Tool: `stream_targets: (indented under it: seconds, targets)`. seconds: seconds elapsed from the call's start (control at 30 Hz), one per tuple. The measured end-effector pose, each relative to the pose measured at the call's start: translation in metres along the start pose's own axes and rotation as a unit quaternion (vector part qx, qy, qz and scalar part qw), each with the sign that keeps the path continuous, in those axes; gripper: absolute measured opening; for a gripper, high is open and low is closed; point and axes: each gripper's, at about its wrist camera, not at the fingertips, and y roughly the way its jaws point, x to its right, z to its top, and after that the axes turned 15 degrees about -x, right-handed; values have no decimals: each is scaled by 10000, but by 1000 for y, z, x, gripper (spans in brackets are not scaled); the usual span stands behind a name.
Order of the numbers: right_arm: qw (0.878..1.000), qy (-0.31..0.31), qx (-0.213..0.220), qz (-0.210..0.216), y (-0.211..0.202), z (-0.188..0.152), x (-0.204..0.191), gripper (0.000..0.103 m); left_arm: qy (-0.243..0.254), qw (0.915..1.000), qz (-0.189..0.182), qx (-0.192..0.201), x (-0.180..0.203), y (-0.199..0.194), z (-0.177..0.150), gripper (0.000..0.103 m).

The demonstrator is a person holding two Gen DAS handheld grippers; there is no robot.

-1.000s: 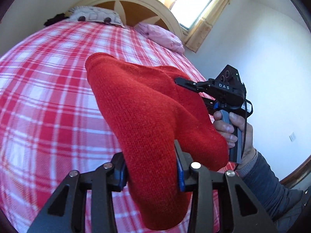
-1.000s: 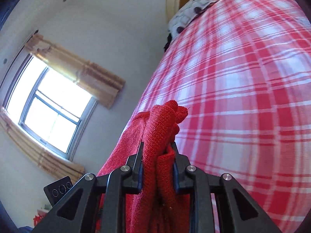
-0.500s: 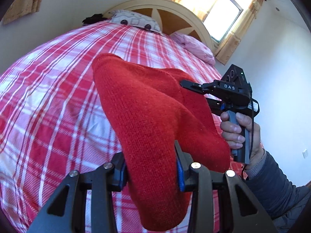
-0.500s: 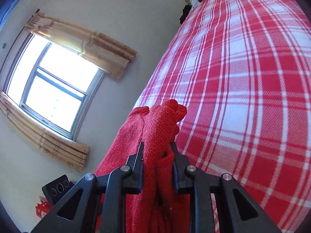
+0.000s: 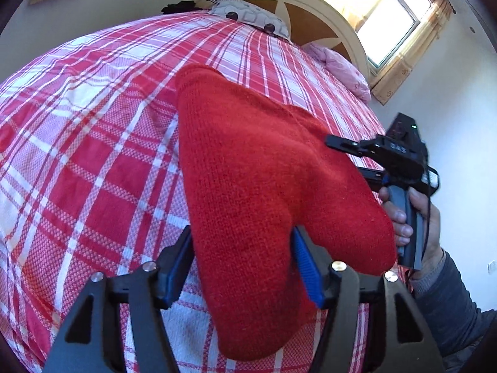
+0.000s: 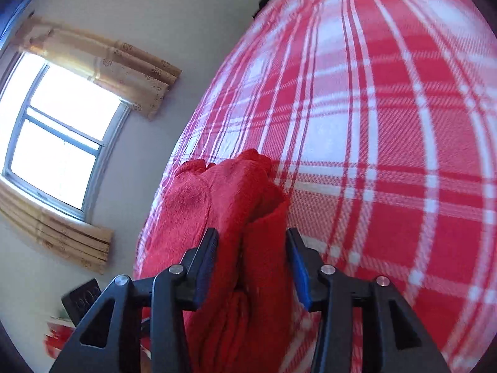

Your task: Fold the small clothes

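A red knitted garment (image 5: 254, 171) hangs folded between my two grippers above the red-and-white plaid bed (image 5: 93, 143). My left gripper (image 5: 242, 255) has its blue-padded jaws spread, with the garment's near end still lying between them. My right gripper (image 6: 251, 248) also has its jaws parted around a bunched end of the same garment (image 6: 236, 205). In the left wrist view the right gripper's black body (image 5: 394, 155) and the hand holding it show at the garment's right edge.
The bed's curved wooden headboard (image 5: 313, 9), a spotted pillow (image 5: 248, 15) and a pink pillow (image 5: 338, 68) lie at the far end. A curtained window (image 6: 52, 143) and pale wall are beside the bed.
Both grippers' jaws have widened from a tight pinch on the garment. Both have swung lower toward the bed, and the bed now fills more of each view.
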Motion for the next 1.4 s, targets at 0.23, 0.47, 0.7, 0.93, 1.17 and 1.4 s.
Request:
stream_targets:
  seconds: [0.23,0.47,0.7,0.93,1.17,1.4]
  targets:
    - [9884,-1367,163,634,-39,-61,-77,46,7,9998,191,23,8,0,-11,78]
    - [9858,-1488,-765,131,22,-103,-79,46,216,9978,627,38,22,-1,-17,86]
    - [9833,-1580,-862,-250,24,-114,-75,41,353,9934,1088,44,23,3,-23,99]
    - [9802,-1781,-692,-512,24,-124,-77,41,287,9929,1151,31,19,4,-29,101]
    - [9836,-1639,-542,-527,22,-127,-73,41,183,9944,1036,28,16,4,-36,101]
    - [9816,-1655,-396,-871,18,-137,-77,41,326,9926,1169,71,21,5,-45,102]
